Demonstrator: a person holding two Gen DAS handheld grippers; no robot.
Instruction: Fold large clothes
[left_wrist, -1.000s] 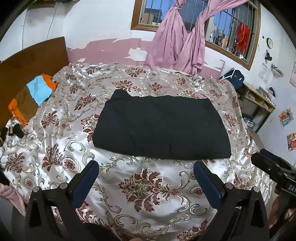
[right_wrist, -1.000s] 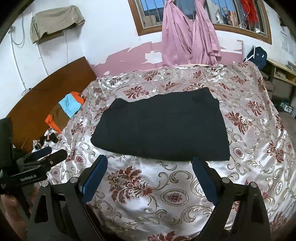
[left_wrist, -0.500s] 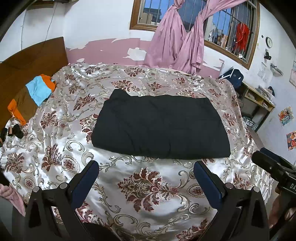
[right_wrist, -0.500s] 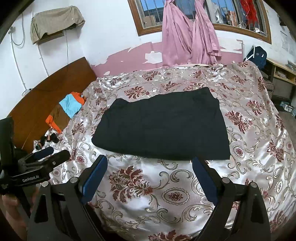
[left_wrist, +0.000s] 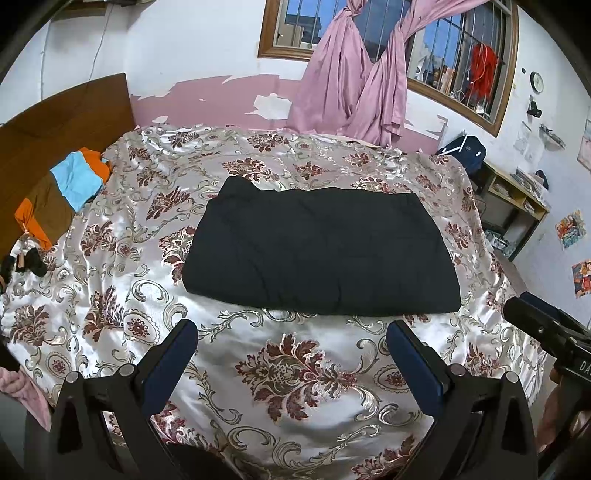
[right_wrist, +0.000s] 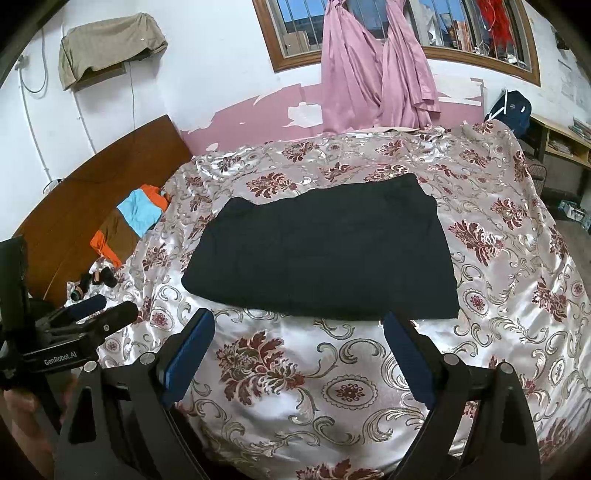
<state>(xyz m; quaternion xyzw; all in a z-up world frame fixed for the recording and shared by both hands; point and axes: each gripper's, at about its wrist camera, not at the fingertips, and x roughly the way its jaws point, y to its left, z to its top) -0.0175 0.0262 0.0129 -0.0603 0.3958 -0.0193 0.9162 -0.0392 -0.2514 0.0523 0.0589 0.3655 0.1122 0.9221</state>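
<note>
A large black garment (left_wrist: 317, 251) lies folded into a flat rectangle in the middle of the bed; it also shows in the right wrist view (right_wrist: 325, 251). My left gripper (left_wrist: 291, 354) is open and empty, above the bedspread near the bed's front edge, short of the garment. My right gripper (right_wrist: 299, 339) is open and empty too, just short of the garment's near edge. The right gripper's body shows at the right edge of the left wrist view (left_wrist: 546, 332). The left gripper's body shows at the left of the right wrist view (right_wrist: 70, 332).
The bed has a shiny floral bedspread (left_wrist: 295, 376). An orange, blue and brown folded garment (left_wrist: 62, 192) lies by the wooden headboard (left_wrist: 55, 125). Small dark items (left_wrist: 26, 262) lie at the left edge. A shelf (left_wrist: 517, 206) stands at right. Pink curtains (left_wrist: 354, 81) hang behind.
Both grippers have drifted slightly; the garment sits a touch lower and closer in both views. Nothing was taken hold of or let go.
</note>
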